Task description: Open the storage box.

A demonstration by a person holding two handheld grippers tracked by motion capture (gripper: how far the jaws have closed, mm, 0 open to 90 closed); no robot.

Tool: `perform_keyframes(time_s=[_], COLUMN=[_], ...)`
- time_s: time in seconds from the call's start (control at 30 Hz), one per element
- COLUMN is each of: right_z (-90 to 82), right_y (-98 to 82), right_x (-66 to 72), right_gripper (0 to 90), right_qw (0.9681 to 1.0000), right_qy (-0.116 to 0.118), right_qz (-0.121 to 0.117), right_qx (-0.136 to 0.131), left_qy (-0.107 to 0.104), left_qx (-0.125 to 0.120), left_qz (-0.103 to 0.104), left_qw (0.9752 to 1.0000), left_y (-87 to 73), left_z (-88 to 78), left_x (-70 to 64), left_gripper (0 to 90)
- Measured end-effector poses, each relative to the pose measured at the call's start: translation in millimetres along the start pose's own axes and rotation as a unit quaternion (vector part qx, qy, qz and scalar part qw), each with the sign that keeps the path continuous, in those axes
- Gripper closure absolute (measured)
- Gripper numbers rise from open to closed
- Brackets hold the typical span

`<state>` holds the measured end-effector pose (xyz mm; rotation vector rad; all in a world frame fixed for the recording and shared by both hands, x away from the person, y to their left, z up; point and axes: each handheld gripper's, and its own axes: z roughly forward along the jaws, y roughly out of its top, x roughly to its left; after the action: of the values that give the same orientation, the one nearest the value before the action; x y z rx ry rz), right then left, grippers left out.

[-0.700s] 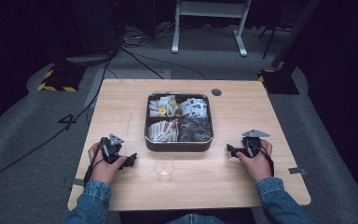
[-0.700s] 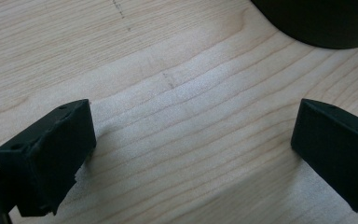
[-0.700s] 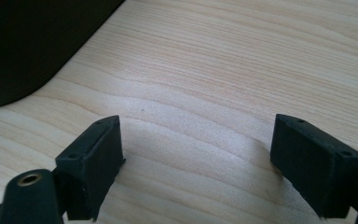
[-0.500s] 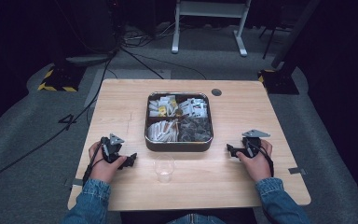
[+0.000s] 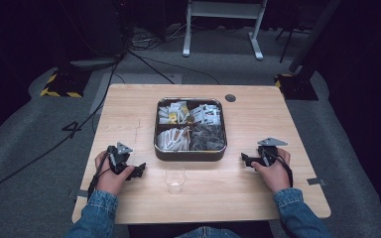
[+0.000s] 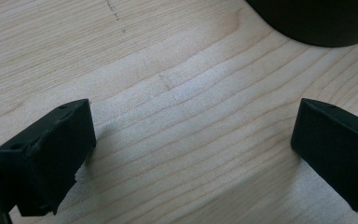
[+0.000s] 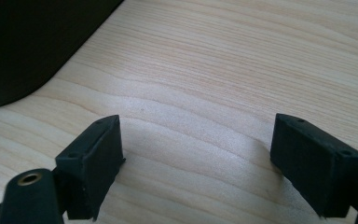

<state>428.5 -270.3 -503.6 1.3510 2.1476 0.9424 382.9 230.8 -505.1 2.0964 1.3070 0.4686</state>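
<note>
A square dark tray (image 5: 190, 152) with compartments of packets sits in the middle of the wooden table (image 5: 129, 109). In front of it stands a small clear glass (image 5: 174, 179). My left gripper (image 5: 140, 171) rests on the table left of the glass, open, with bare wood between its jaws (image 6: 193, 140). My right gripper (image 5: 244, 159) rests to the right of the tray, also open over bare wood (image 7: 198, 158). The tray's dark wall shows at the top right of the left gripper view (image 6: 321, 23) and at the upper left of the right gripper view (image 7: 23, 46).
A round dark cable hole (image 5: 230, 98) lies in the table top behind the tray. Beyond the table are a white stand's legs (image 5: 221, 29), cables on the grey floor (image 5: 144, 49) and a yellow-black striped block (image 5: 59, 84).
</note>
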Motion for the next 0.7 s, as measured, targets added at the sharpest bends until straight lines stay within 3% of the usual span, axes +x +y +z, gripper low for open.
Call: perform_keyframes(time_s=[0.13, 0.17, 0.23, 0.27, 0.47, 0.6, 0.7], right_z=[-0.2, -1.5, -2.1, -3.5, -16.7, -30.8, -37.0], right_y=[-0.1, -0.4, -0.4, -0.3, 8.4, 21.1, 29.1], right_x=[-0.7, -1.9, -2.9, -3.9, -3.8, -0.2, 2.4], right_gripper=[19.1, 30.3, 31.3, 22.9, 28.5, 31.6, 32.2], right_qw=[1.0, 0.9998, 0.9995, 0.9992, 0.9991, 0.9985, 0.9982], right_qy=[0.002, 0.013, 0.024, 0.025, 0.025, 0.043, 0.042], right_qz=[0.001, 0.003, 0.005, 0.013, 0.001, 0.005, 0.003], right_qx=[-0.003, -0.013, -0.018, -0.029, -0.035, -0.033, -0.042], left_qy=[0.0, 0.0, 0.0, 0.0, 0.0, 0.0, -0.001], left_qx=[0.001, 0.001, 0.001, 0.001, 0.0, 0.0, 0.0], left_qz=[0.0, 0.0, 0.0, 0.0, 0.001, 0.002, 0.001], left_qw=[1.0, 1.0, 1.0, 1.0, 1.0, 1.0, 1.0], left_y=[-0.1, -0.1, -0.1, 0.0, 0.0, 0.0, -0.2], left_z=[-0.2, -0.2, -0.2, -0.2, -0.1, -0.1, -0.2], left_x=[-0.3, -0.3, -0.3, -0.3, 0.1, 0.1, 0.0], left_gripper=[0.2, 0.2, 0.2, 0.2, 0.2, 0.2, 0.2])
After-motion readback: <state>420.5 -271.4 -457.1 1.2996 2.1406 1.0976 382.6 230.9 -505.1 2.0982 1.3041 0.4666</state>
